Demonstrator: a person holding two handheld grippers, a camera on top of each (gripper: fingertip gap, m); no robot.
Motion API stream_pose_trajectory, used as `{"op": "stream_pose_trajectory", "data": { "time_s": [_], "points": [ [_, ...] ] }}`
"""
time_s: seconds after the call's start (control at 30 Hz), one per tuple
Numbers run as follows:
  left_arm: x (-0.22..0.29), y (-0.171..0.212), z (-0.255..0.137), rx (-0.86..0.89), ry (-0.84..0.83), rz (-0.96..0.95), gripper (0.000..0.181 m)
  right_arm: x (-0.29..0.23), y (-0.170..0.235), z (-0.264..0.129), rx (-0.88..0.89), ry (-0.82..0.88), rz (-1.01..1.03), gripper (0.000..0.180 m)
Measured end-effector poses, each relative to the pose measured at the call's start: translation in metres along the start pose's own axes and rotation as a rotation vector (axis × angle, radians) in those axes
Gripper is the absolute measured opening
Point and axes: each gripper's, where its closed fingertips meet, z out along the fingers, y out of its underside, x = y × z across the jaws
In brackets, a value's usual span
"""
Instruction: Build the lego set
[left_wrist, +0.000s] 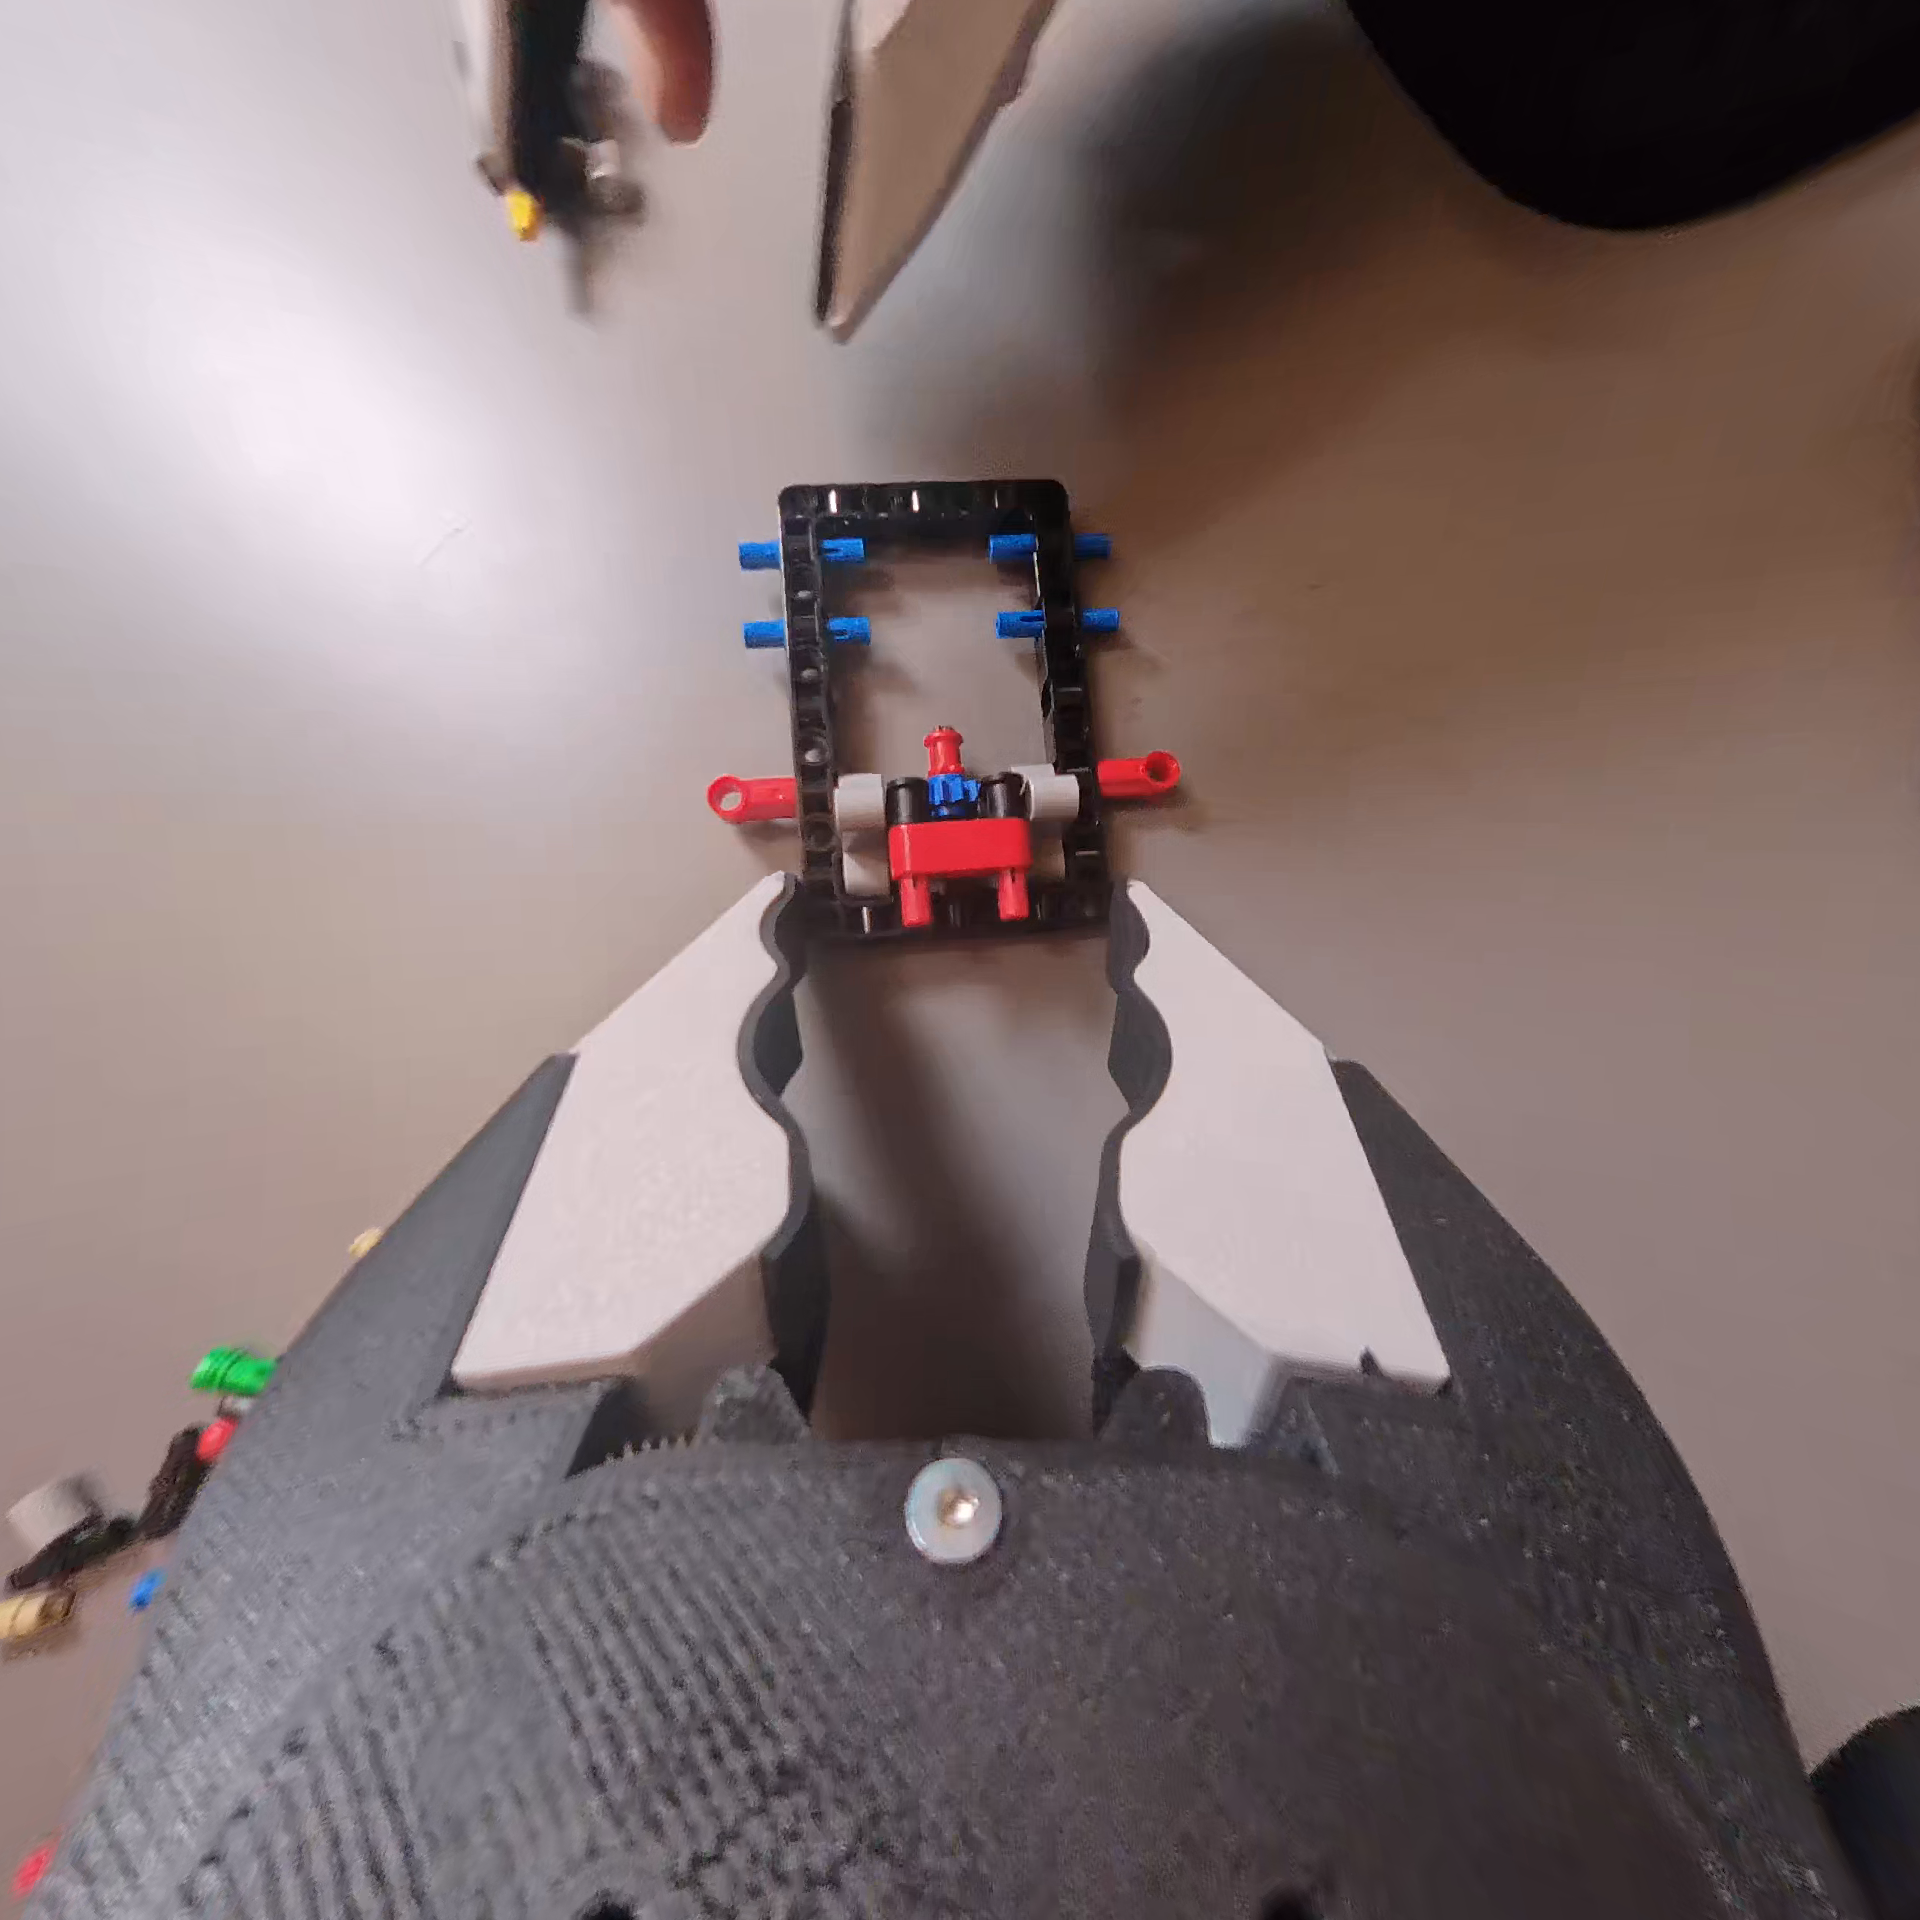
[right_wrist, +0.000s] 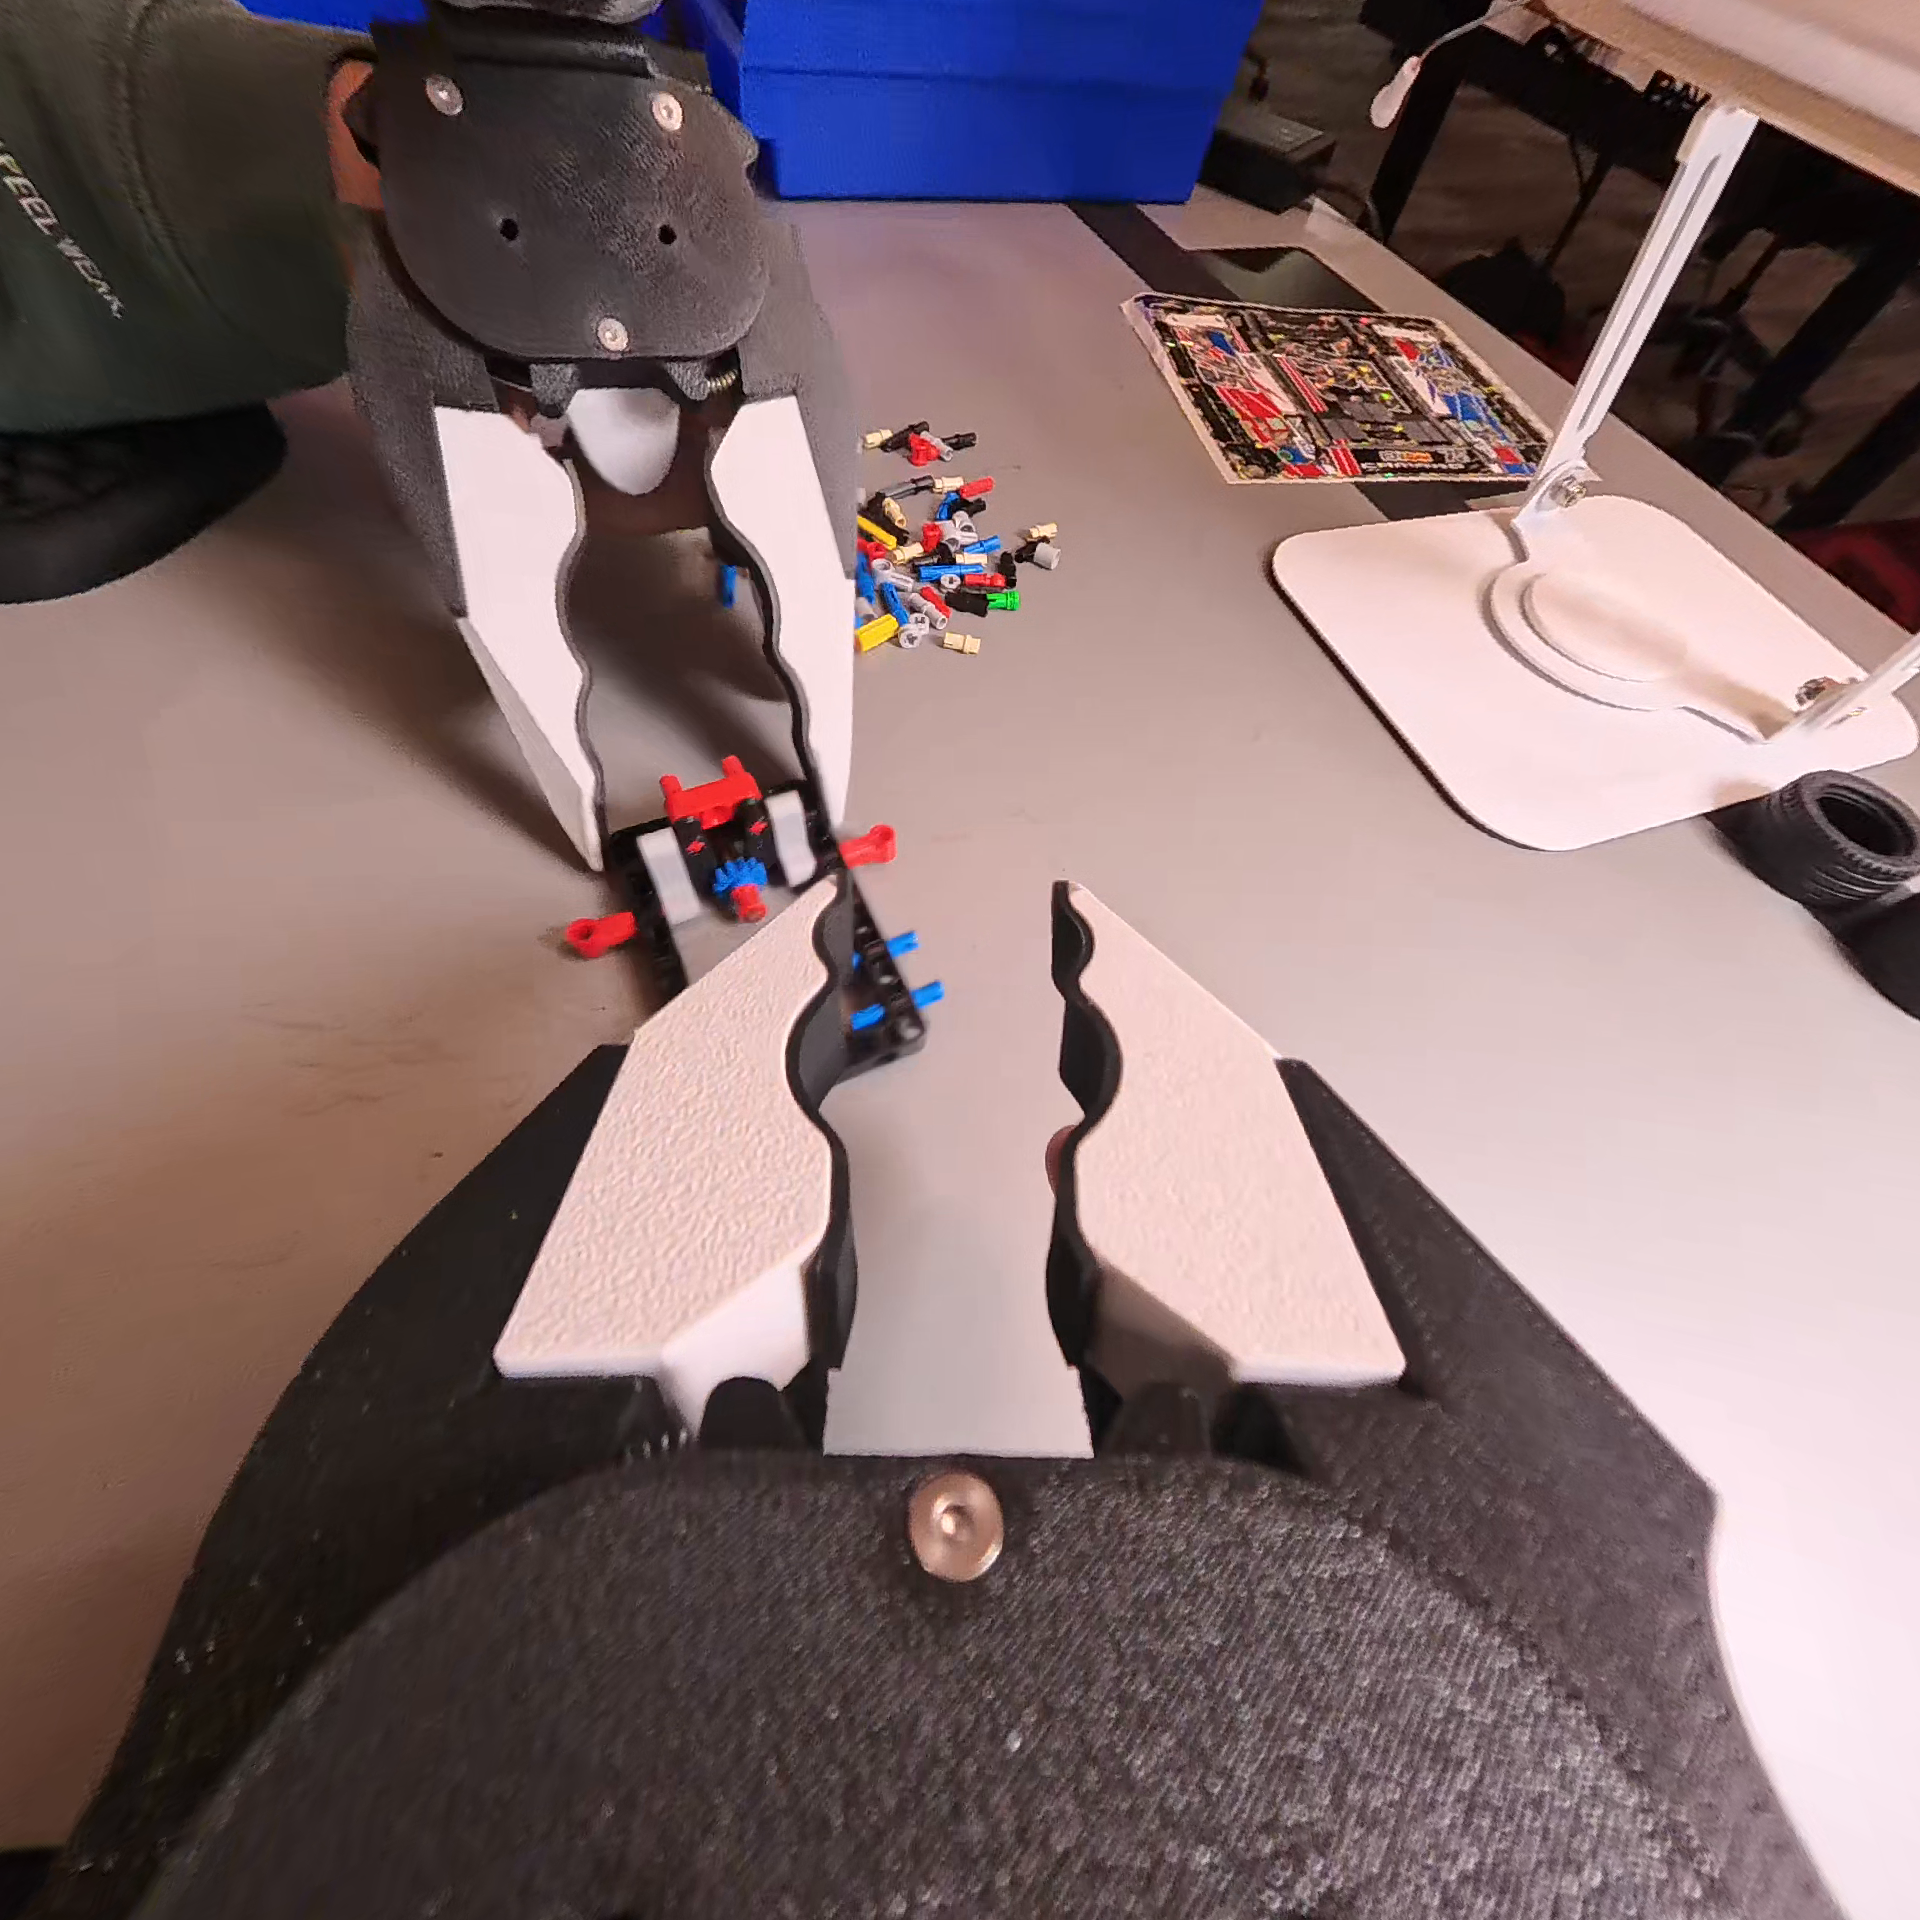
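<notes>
A black rectangular frame (left_wrist: 805, 665) lies flat on the grey table (left_wrist: 312, 727). It carries blue pins (left_wrist: 758, 554) on both long sides and a red and grey assembly (left_wrist: 956, 844) with a small blue gear at its near end. My left gripper (left_wrist: 956, 888) straddles that end, with a jaw against each outer side. It also shows in the right wrist view (right_wrist: 712, 847). My right gripper (right_wrist: 945, 894) is open and empty above the frame's other end (right_wrist: 883, 997), and its left finger hides part of the frame.
A pile of loose small pieces (right_wrist: 935, 561) lies behind the left gripper. A sticker sheet (right_wrist: 1340, 390), a white stand base (right_wrist: 1558, 665) and black tyres (right_wrist: 1849, 842) are at the right. Blue bins (right_wrist: 987, 104) stand at the back. A few pieces (left_wrist: 229, 1371) lie at the lower left. Across from one pair of fingers to the other is roughly 10 cm.
</notes>
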Motion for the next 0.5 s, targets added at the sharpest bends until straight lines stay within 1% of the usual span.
{"op": "stream_pose_trajectory", "data": {
  "time_s": [0.03, 0.2, 0.27, 0.33, 0.4, 0.5],
  "points": [
    [0.004, -0.002, 0.001, 0.004, 0.018, 0.012, 0.058, 0.0, 0.0, 0.0, 0.0, -0.001, 0.001, 0.036],
    [-0.003, -0.006, 0.006, -0.01, -0.006, 0.023, 0.059, 0.0, 0.003, 0.002, -0.007, -0.003, -0.001, 0.036],
    [-0.009, -0.007, 0.006, -0.007, -0.028, 0.021, 0.064, 0.0, 0.003, 0.002, -0.008, 0.002, -0.005, 0.036],
    [-0.018, -0.008, 0.001, 0.012, -0.062, 0.014, 0.063, 0.002, 0.003, 0.002, -0.008, 0.009, -0.004, 0.036],
    [-0.027, -0.017, -0.009, 0.088, -0.098, -0.01, 0.063, 0.005, 0.004, 0.002, -0.005, 0.022, 0.0, 0.036],
    [-0.05, -0.039, -0.037, 0.268, -0.216, -0.069, 0.063, 0.009, 0.002, 0.001, 0.01, 0.04, 0.02, 0.036]
  ]
}}
